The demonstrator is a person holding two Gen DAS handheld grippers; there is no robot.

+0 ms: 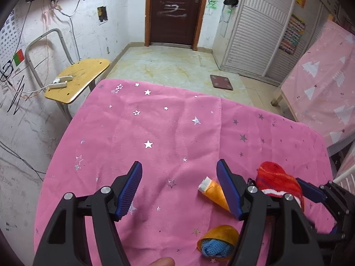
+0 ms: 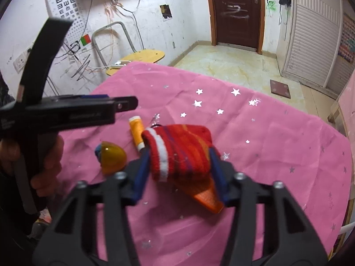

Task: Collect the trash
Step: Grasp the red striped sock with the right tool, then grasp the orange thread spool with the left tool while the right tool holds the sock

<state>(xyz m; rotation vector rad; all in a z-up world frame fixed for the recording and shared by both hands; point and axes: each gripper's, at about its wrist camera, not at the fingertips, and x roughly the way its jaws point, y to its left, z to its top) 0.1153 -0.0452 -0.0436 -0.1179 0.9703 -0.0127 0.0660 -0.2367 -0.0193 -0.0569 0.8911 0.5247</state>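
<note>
Pink star-print cloth draped over the worktop, with a tiled floor, a dark door and a yellow chair beyond.

Right gripper: jaws clamped on a red striped sock, both blue pads pressed into the knit at its sides. Whether lifted or just resting on the cloth, cannot tell. Beneath its near end, an orange ribbed piece poking out, possibly caught in the same pinch. Touching the sock's cuff, an orange tube with a white cap; left of that, a translucent yellow shell over something blue.

Left gripper: jaws wide apart, nothing between them, hovering above bare cloth. Just beside its right pad, the same orange tube; near the lower edge, the yellow shell with the blue cloth inside; further right, the red sock held by the other tool.

Risks from here:
- Soft knit likely to slump or slide out of a side-on pinch if raised fast.
- Orange piece under the sock likely to drop off partway, being only half trapped.
- Tube touching the cuff apt to be dragged or rolled toward the edge by a lift.
- Loose cloth prone to bunching under a low jaw, shifting every item at once.
- Two tools close together, so a careless swing could knock the shell off.

No bin visible in either view, so the drop-off spot unknown.
</note>
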